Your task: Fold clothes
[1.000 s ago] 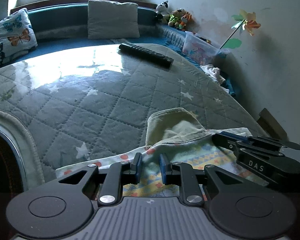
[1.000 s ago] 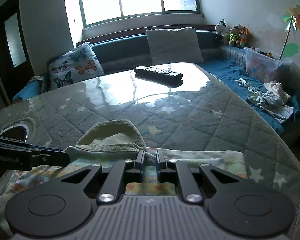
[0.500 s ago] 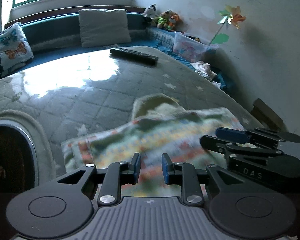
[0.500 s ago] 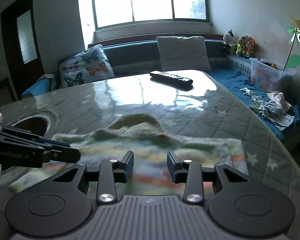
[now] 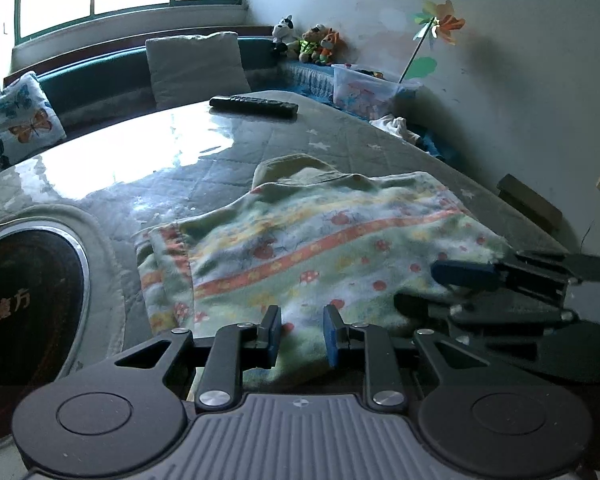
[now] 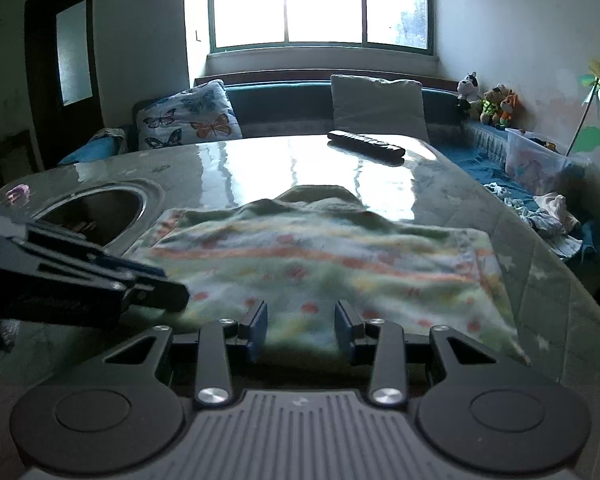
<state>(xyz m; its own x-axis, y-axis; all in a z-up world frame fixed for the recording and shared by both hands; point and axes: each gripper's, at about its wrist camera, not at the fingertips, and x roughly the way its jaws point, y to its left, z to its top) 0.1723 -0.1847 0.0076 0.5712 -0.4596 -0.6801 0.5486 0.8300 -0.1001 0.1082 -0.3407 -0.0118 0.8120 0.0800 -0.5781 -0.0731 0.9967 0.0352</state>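
A pale green child's garment (image 5: pixel 312 248) with orange stripes and mushroom prints lies flat on the quilted table cover; its plain green hood (image 5: pixel 296 168) sticks out at the far side. It also shows in the right wrist view (image 6: pixel 320 256). My left gripper (image 5: pixel 300 334) is open and empty, its fingers just over the garment's near edge. My right gripper (image 6: pixel 300 326) is open and empty, over the near edge further right. Each gripper shows side-on in the other's view.
A black remote (image 5: pixel 254 106) lies at the far end of the table (image 6: pixel 560 288). A round dark inset with a metal rim (image 5: pixel 24 304) sits at the left. Cushions, plush toys, a plastic box (image 6: pixel 536 160) and loose clothes line the bench behind and to the right.
Both grippers let go of the garment's edge, opened and drew back and up. The garment now lies spread flat with its printed side up, over most of the hood.
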